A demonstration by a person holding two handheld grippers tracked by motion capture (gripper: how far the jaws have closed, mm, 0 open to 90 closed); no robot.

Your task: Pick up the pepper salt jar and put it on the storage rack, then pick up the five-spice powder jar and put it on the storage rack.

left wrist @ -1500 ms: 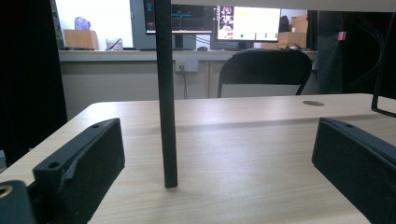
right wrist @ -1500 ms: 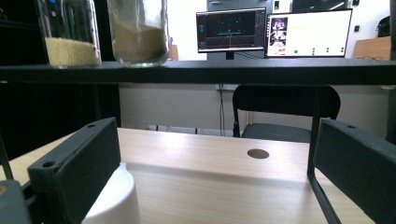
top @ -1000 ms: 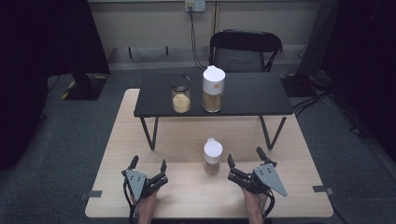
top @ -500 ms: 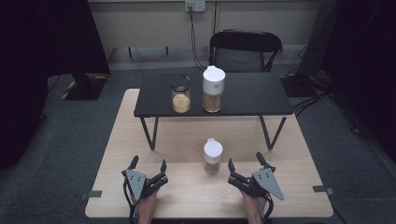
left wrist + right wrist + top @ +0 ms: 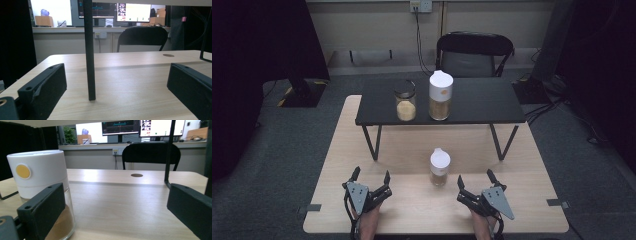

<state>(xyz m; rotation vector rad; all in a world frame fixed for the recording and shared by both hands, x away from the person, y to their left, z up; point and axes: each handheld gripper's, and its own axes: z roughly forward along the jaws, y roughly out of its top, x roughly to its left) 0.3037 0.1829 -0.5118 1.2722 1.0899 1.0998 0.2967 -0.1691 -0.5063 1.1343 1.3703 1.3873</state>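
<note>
Black jaws of our left gripper (image 5: 371, 181) and right gripper (image 5: 476, 183) stand spread wide, grasping nothing. Between them, nearer the right one, stands the white-lidded jar (image 5: 439, 166); beyond rises the black shelf (image 5: 482, 102) with two more jars.
</note>
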